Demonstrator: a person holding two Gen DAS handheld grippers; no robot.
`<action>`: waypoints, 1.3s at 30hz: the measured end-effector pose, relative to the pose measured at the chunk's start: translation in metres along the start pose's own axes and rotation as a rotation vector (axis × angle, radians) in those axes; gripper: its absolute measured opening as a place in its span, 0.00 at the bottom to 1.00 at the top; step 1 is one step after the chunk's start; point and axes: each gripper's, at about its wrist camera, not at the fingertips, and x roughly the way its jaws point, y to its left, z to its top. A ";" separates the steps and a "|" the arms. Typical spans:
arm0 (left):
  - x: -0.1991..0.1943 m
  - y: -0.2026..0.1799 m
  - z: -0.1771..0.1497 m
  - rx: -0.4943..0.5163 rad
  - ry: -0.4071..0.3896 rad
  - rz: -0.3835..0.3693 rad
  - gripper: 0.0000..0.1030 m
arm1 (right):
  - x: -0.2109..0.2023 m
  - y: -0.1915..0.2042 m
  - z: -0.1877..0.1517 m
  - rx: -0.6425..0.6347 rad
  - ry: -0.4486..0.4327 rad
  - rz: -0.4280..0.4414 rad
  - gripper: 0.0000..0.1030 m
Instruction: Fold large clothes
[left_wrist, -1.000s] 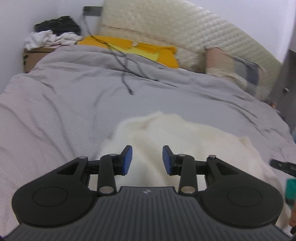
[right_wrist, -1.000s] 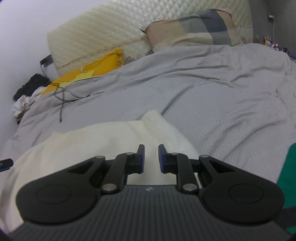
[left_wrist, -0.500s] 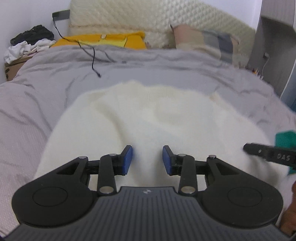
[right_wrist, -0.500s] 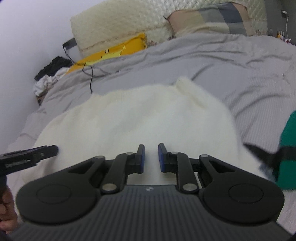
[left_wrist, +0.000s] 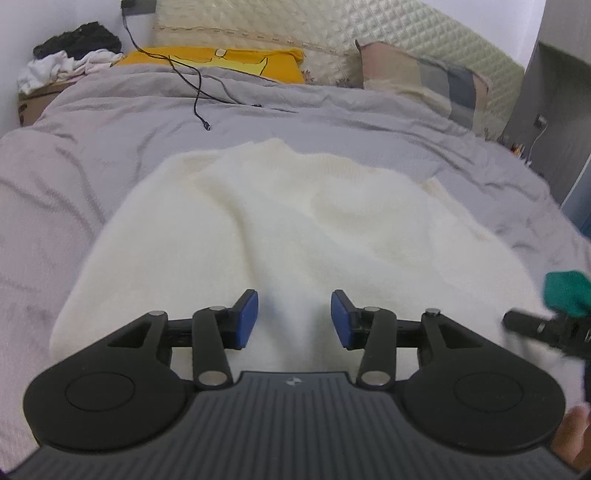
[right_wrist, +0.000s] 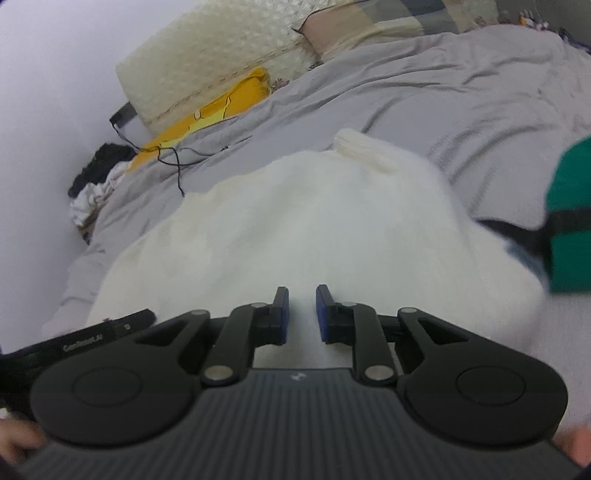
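Cream sweater (left_wrist: 295, 229), soft and fuzzy, lies spread across the near part of the grey duvet (left_wrist: 110, 147), filling most of the foreground in both wrist views. The left gripper (left_wrist: 294, 319) hovers low over its near edge; its jaws are opening, the blue pads (left_wrist: 246, 317) well apart with only cloth seen below the gap, nothing pinched. The right gripper (right_wrist: 301, 314) is over the sweater too, jaws opening yet with only a narrow gap, and no fabric caught between the pads (right_wrist: 282, 314) as far as I can see. A green sleeve (right_wrist: 570, 218) shows at the right edge of the right wrist view. A ribbed cuff (right_wrist: 364, 149) sticks up at the sweater's far side. Beyond it, a black cable (left_wrist: 199, 92) trails over the duvet. Farther back a yellow pillow (left_wrist: 221, 62) and a patchwork pillow (left_wrist: 424, 81) rest against the quilted headboard (left_wrist: 332, 26). A heap of dark and white clothes (left_wrist: 70, 55) sits in the far left corner.
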 end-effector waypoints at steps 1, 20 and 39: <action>-0.007 -0.001 -0.001 -0.010 -0.005 -0.015 0.49 | -0.004 -0.001 -0.002 0.023 0.007 0.011 0.24; -0.039 0.005 -0.018 -0.224 0.030 -0.229 0.76 | 0.039 -0.060 -0.028 0.567 0.150 0.185 0.84; 0.017 0.075 -0.046 -0.772 0.264 -0.395 0.88 | 0.032 -0.061 -0.007 0.656 -0.006 0.485 0.86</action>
